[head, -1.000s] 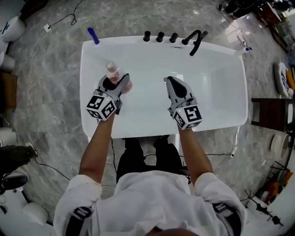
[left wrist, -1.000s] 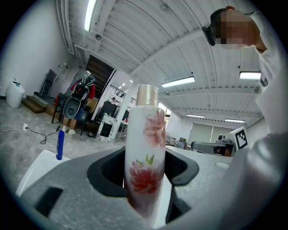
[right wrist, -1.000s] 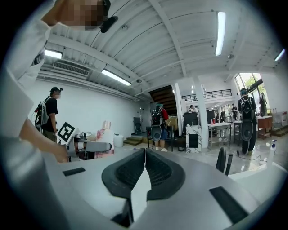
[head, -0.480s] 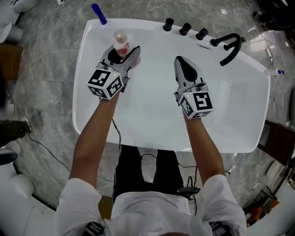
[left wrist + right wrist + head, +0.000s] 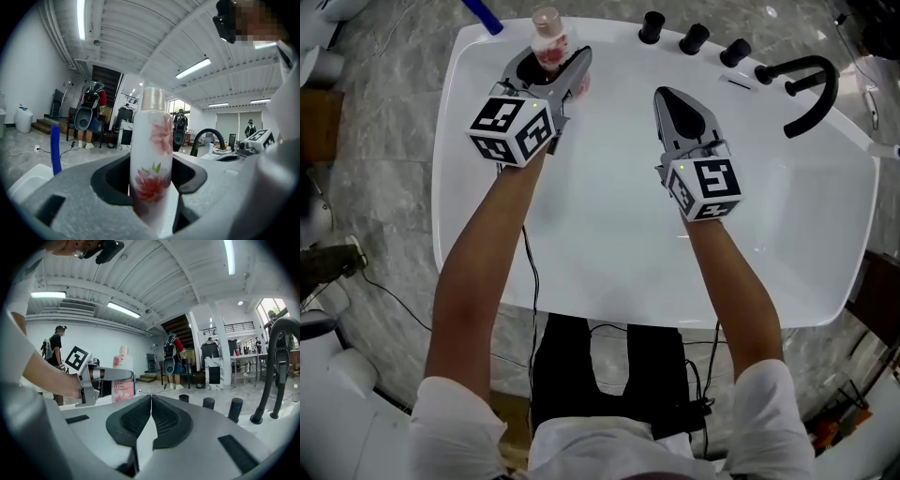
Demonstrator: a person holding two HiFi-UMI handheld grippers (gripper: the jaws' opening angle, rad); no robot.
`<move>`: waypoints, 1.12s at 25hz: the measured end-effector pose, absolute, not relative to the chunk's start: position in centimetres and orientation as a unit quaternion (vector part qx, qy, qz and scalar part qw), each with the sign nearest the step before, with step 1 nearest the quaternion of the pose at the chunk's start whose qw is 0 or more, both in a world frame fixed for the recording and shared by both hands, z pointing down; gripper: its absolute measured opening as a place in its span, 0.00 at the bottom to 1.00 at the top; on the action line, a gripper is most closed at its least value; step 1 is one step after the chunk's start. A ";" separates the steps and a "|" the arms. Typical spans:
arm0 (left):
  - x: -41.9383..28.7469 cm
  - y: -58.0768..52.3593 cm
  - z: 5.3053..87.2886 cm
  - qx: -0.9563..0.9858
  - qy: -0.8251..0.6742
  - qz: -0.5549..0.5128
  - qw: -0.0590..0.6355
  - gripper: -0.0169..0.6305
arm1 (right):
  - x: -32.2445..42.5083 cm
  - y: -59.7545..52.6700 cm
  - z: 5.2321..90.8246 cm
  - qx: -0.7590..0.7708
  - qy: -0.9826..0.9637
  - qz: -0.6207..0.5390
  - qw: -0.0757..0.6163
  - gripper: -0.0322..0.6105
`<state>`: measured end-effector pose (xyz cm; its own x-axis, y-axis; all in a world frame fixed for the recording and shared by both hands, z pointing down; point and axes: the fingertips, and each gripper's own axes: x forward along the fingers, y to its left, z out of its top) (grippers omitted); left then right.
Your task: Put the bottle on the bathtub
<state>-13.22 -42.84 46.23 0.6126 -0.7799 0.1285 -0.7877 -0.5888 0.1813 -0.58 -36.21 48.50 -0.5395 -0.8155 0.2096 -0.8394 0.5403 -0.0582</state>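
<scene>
White bathtub worktop (image 5: 581,244) on grey marble floor (image 5: 384,187), three black knobs (image 5: 694,38) along its far edge, black spout (image 5: 802,64) toward the far right corner, blue stick (image 5: 485,17) at the far left corner.

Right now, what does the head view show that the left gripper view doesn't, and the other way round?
Only the head view: the person's bare forearms and the bathtub as a whole white basin. Only the left gripper view: the red flower print close up, and people standing far behind. Both: the left hand-held gripper shut on the upright bottle, the blue stick and the black spout.
</scene>
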 end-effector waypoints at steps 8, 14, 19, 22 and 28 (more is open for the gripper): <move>-13.3 -47.7 48.7 0.891 -0.446 0.027 0.085 0.38 | -0.5 -39.7 51.3 0.463 -0.880 0.078 0.074 0.07; -13.4 -51.4 49.3 0.885 -0.459 -0.006 0.075 0.38 | -0.3 -42.6 52.6 0.466 -0.876 0.075 0.094 0.07; -13.0 -53.2 50.4 0.882 -0.468 -0.015 0.058 0.38 | -1.0 -42.0 53.5 0.456 -0.882 0.062 0.098 0.07; -12.5 -54.0 51.2 0.882 -0.470 -0.003 0.041 0.38 | -1.1 -42.5 54.4 0.463 -0.879 0.065 0.096 0.07; -13.2 -55.7 52.2 0.872 -0.487 -0.016 0.037 0.38 | -2.4 -43.6 54.5 0.459 -0.882 0.063 0.086 0.07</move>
<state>-13.17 -55.67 52.15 0.5253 -0.8509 0.0089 -0.8485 -0.5230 0.0804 -2.35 -43.58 54.54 -0.5629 -0.7994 0.2101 -0.8211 0.5698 -0.0320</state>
